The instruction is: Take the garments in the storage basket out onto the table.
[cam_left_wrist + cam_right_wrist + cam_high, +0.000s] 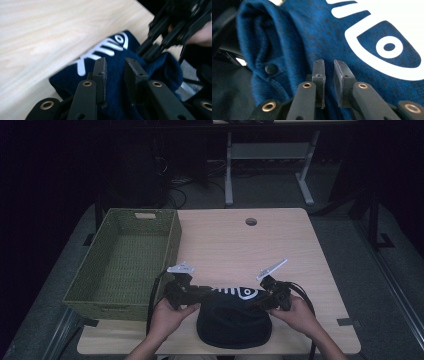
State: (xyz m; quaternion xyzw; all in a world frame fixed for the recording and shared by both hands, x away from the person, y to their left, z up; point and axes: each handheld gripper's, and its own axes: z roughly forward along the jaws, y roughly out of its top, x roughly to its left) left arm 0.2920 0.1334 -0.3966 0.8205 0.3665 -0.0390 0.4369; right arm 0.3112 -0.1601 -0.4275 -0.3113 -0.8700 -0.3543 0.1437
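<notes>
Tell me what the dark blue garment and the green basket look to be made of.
Dark blue garment: soft matte knit, seemingly cotton-like; fine heathered weave and soft folds, with a smooth white fish print. Green basket: apparently woven fibre or paper cord; regular plaited texture on its walls.

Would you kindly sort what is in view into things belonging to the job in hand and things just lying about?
In the job:
dark blue garment
left claw
right claw

Lying about:
green woven basket

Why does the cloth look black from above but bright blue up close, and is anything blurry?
High view: dim room, so the cap reads black. Right gripper view: close and well lit, blue and sharp. Left gripper view: table streaked with motion blur, and the other gripper too.
</notes>
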